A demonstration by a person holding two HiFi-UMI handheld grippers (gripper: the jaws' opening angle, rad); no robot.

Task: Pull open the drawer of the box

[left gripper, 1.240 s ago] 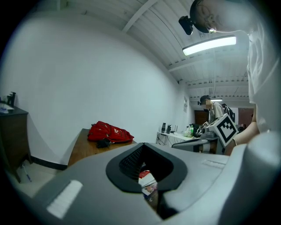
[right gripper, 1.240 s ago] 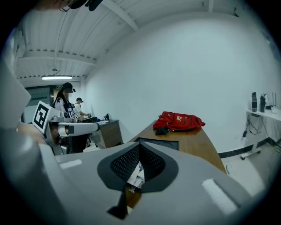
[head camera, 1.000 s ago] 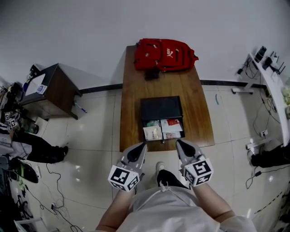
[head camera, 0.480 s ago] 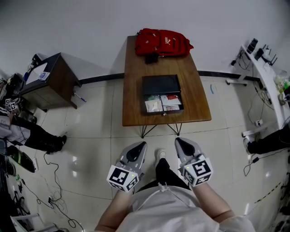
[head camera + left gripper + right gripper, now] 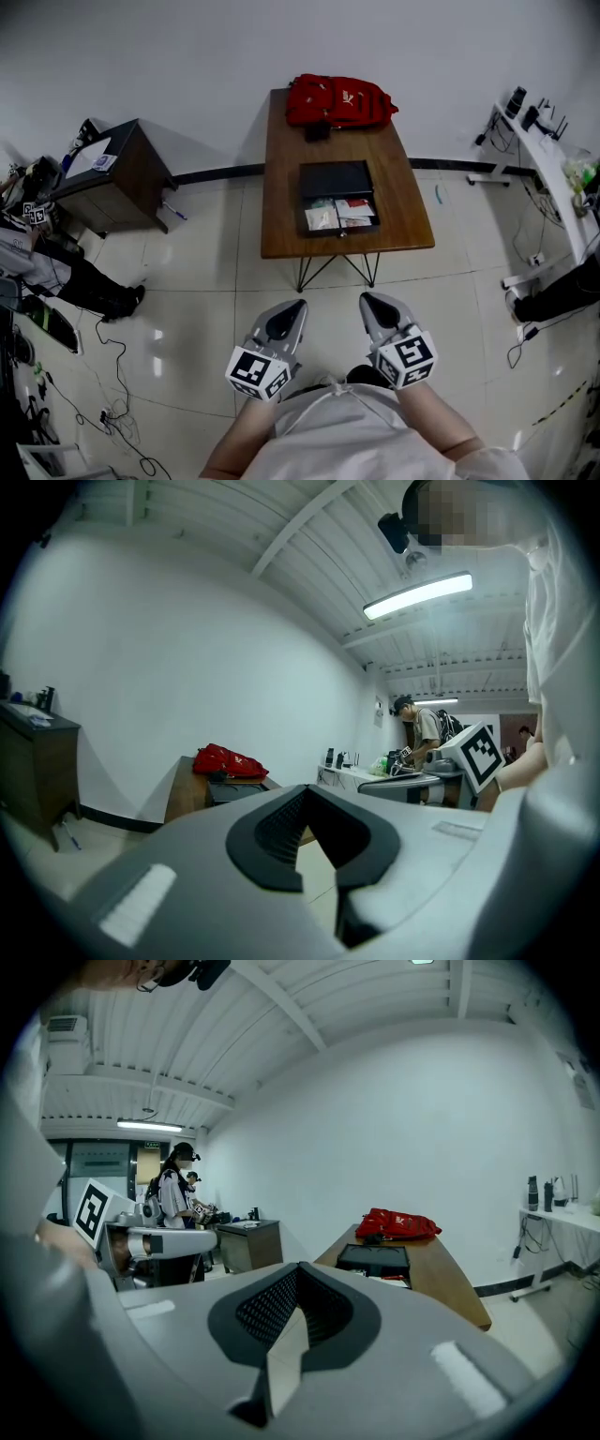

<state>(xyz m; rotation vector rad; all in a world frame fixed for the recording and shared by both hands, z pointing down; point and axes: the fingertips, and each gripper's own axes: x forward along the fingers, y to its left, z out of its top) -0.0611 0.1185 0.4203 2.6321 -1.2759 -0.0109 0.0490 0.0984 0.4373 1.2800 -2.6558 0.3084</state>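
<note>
Far off to the left of the left gripper [image 5: 292, 305] stands a dark wooden side cabinet [image 5: 117, 183] with square corners and papers on top. The left gripper itself hangs close to the person's body, jaws clenched on nothing. It is a smooth grey plastic shell with ribbed black pads.

Ahead of both grippers, and well apart from them across glossy pale floor tiles [image 5: 206, 272], stands a long table [image 5: 281, 187] with a warm wood-grain top on thin metal legs. On it sits the flat matte black box [image 5: 336, 178], and its drawer [image 5: 340, 216] juts out toward the grippers, showing paper packets in white, green and red. Beyond the box lies a soft red fabric backpack [image 5: 339, 100].

The right gripper [image 5: 367, 298] is likewise clenched and empty, level with its twin.

By the look of it the drawer is already out, so little remains. If it needs more travel, walk up close, spread one gripper, close it squarely on the drawer's front lip and draw straight back, steadying the light box with the other so it does not slide on the slick wood.

Far right runs a white desk [image 5: 553, 178].
</note>
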